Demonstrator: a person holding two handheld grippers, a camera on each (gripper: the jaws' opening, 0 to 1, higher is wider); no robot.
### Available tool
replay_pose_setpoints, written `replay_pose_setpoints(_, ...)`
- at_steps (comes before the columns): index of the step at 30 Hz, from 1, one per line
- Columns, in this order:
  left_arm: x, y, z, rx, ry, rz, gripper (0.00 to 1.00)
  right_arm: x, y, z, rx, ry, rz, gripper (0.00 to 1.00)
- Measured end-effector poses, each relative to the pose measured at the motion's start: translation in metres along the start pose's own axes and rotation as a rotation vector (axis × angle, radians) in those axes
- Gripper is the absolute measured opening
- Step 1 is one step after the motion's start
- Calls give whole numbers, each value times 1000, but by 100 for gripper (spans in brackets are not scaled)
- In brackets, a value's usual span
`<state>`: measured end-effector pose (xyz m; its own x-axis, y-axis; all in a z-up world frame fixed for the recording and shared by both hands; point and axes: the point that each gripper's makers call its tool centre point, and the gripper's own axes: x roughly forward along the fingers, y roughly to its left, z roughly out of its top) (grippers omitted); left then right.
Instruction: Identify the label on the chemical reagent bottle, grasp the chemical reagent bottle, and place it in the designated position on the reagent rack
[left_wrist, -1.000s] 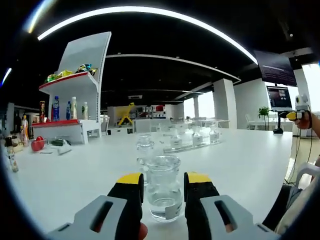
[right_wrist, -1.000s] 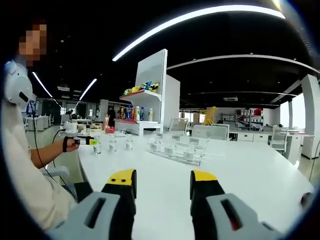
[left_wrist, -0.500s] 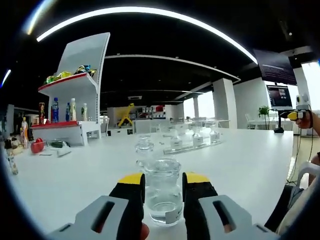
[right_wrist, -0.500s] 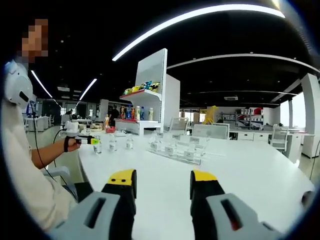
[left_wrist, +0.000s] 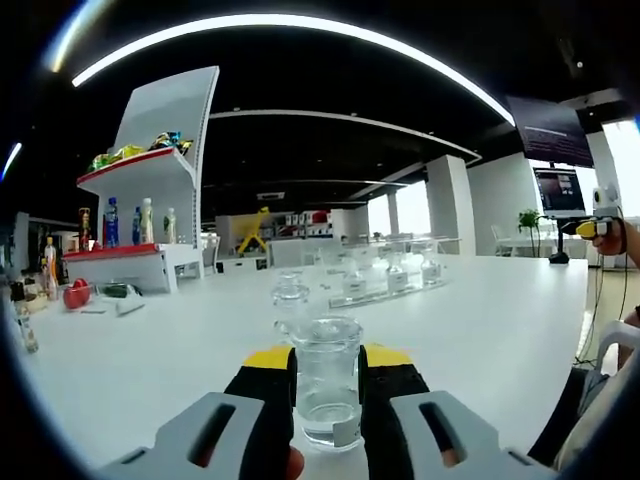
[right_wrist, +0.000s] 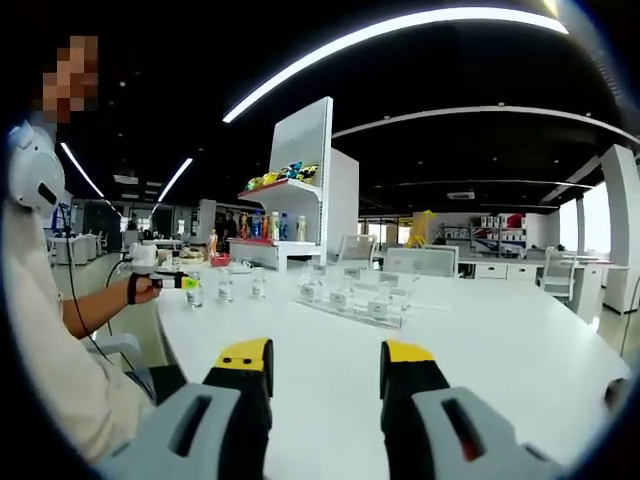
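Closed in since a second ago: left gripper (left_wrist: 327, 362) now clenched on the glass bottle (left_wrist: 326, 390), pads touching both sides, bottle standing upright on the white table (left_wrist: 480, 320). More bottles behind, by the clear rack (left_wrist: 385, 285). Right gripper (right_wrist: 325, 362) spread wide above the table, grasping nothing.

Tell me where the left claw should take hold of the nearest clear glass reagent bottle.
Grip the clear glass reagent bottle across its straight cylindrical body, below the flared neck, coming in level from the front as the left claw sits now. It stands upright on the white table, so the jaws meet its two sides; the wider rim above should resist slipping.
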<state>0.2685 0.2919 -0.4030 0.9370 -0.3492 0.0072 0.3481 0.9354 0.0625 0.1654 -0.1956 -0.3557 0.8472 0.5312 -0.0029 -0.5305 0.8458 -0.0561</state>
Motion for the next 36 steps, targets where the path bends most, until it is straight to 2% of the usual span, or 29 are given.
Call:
replay_pose_setpoints(13,-2,0,-1,-17,-11,-4,21,2,2,-1,5,3,2,42)
replay_pose_setpoints(36,-2,-1,1,28,-28,4,20,4,3,-5,14,12,1,42)
